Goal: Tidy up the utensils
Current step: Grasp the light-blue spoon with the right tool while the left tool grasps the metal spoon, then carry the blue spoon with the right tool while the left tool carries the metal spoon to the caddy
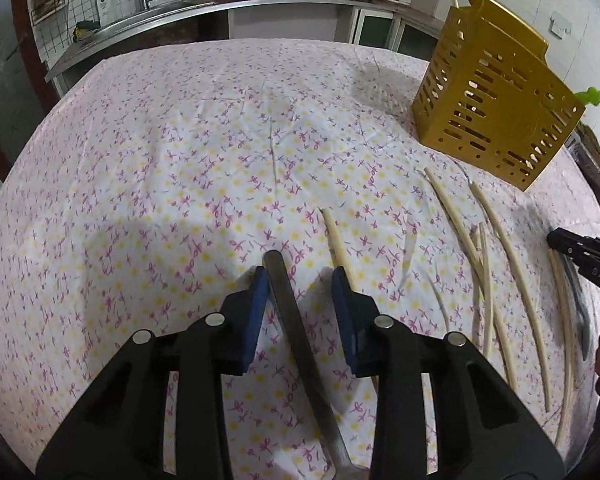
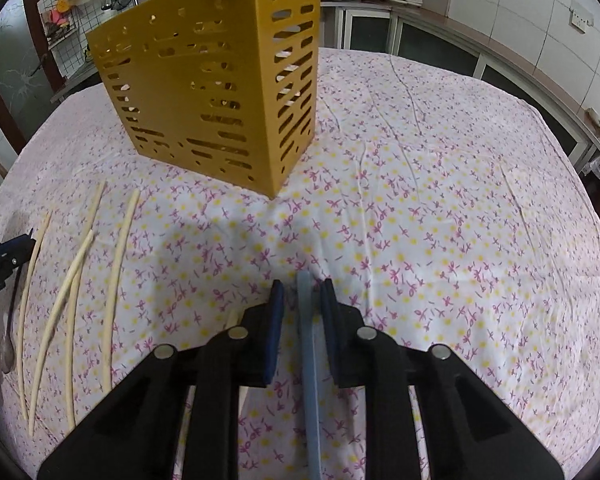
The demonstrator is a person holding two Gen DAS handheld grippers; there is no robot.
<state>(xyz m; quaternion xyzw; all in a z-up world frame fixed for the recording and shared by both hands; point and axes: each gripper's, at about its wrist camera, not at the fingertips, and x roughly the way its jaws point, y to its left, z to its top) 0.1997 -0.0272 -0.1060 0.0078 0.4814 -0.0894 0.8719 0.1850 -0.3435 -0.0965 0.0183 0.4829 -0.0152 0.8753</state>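
Fingers of both grippers straddling utensil handles on the cloth-covered table (image 1: 140, 160).
Left gripper (image 1: 300, 284): grey metal handle (image 1: 288, 312) touches one pad, the other stands clear. Right gripper (image 2: 302, 300): blue handle (image 2: 308, 340) between narrowly parted fingers. Chopsticks (image 2: 116, 264) lie near the gold slotted holder (image 2: 204, 92).

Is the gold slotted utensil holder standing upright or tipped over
Upright. The gold slotted utensil holder stands on its base on the floral tablecloth, open top upward, with pale sticks showing through its slots.
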